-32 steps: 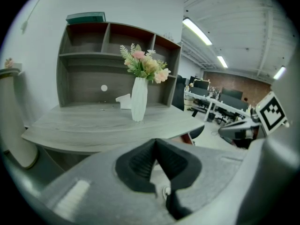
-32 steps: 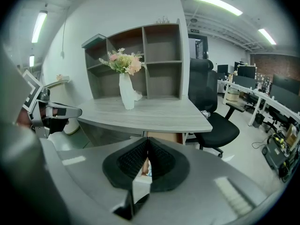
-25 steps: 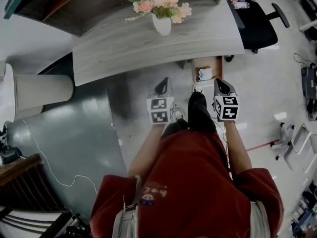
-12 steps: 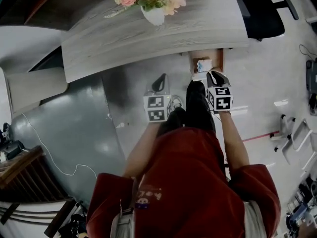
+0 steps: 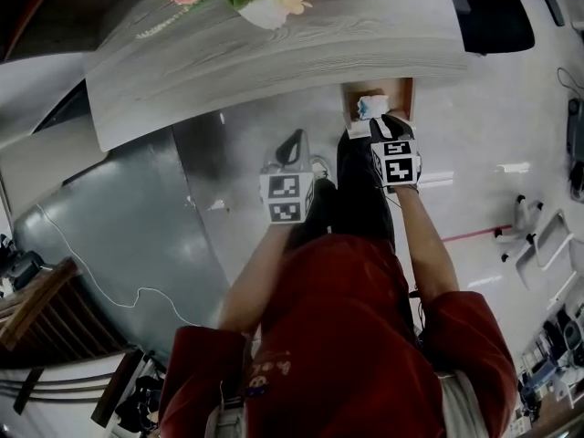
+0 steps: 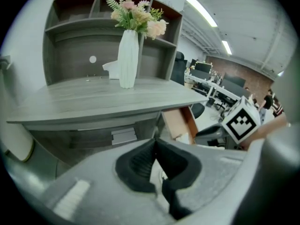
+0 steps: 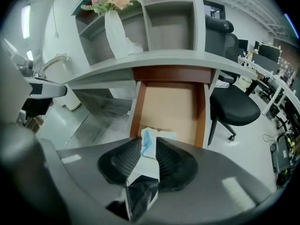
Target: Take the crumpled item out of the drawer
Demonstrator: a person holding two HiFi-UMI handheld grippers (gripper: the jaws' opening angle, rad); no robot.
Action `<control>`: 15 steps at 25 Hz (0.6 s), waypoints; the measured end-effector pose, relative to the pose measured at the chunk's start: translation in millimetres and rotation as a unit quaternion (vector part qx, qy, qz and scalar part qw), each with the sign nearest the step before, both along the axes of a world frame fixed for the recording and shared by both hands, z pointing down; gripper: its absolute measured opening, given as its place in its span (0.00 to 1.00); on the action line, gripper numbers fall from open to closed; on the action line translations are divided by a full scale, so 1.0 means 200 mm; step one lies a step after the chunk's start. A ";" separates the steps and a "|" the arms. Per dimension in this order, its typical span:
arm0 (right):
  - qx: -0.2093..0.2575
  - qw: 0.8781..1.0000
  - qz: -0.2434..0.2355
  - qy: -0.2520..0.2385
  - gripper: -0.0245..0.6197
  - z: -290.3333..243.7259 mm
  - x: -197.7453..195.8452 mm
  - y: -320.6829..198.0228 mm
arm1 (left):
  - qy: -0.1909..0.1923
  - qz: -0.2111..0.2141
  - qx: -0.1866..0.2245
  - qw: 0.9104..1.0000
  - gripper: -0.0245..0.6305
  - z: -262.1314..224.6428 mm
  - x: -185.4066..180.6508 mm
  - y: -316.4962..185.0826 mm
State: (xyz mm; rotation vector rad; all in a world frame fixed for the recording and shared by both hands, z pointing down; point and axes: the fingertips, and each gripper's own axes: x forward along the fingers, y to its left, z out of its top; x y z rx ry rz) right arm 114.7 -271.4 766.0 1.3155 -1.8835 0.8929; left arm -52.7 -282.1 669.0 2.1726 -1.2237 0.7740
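Note:
The wooden drawer (image 5: 401, 99) stands pulled out under the grey desk (image 5: 274, 57). A crumpled white and blue item (image 5: 370, 108) lies at the drawer's front end. My right gripper (image 5: 387, 124) hovers just in front of the drawer, open. In the right gripper view the crumpled item (image 7: 146, 149) shows through the narrow gap of the right gripper (image 7: 147, 139), and the drawer floor (image 7: 171, 104) is bare behind it. My left gripper (image 5: 294, 146) hangs over the floor left of the drawer. In its own view the left gripper (image 6: 155, 142) is shut and empty.
A white vase of flowers (image 5: 265, 7) stands on the desk, with shelves (image 7: 173, 18) behind it. A black office chair (image 7: 232, 109) sits right of the drawer. The person's dark legs (image 5: 360, 199) are between the grippers. A thin cable (image 5: 91, 276) lies on the floor at left.
The person has stepped toward the desk. My right gripper has moved forward to the drawer's front end, close to the crumpled item. The left gripper stays low beside the legs.

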 end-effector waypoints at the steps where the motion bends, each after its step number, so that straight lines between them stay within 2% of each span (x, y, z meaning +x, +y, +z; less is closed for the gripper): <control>1: -0.004 1.000 -0.004 0.002 0.18 0.03 0.00 -0.01 | -0.003 -0.001 -0.001 1.000 0.03 0.02 0.00 -0.01; 6: -0.024 0.999 -0.033 0.012 0.18 0.17 -0.03 -0.03 | -0.006 -0.006 -0.019 1.000 0.03 0.12 0.01 -0.01; 15: -0.068 0.996 -0.046 0.019 0.18 0.38 -0.04 -0.07 | -0.013 -0.013 -0.028 0.999 0.03 0.20 0.02 -0.02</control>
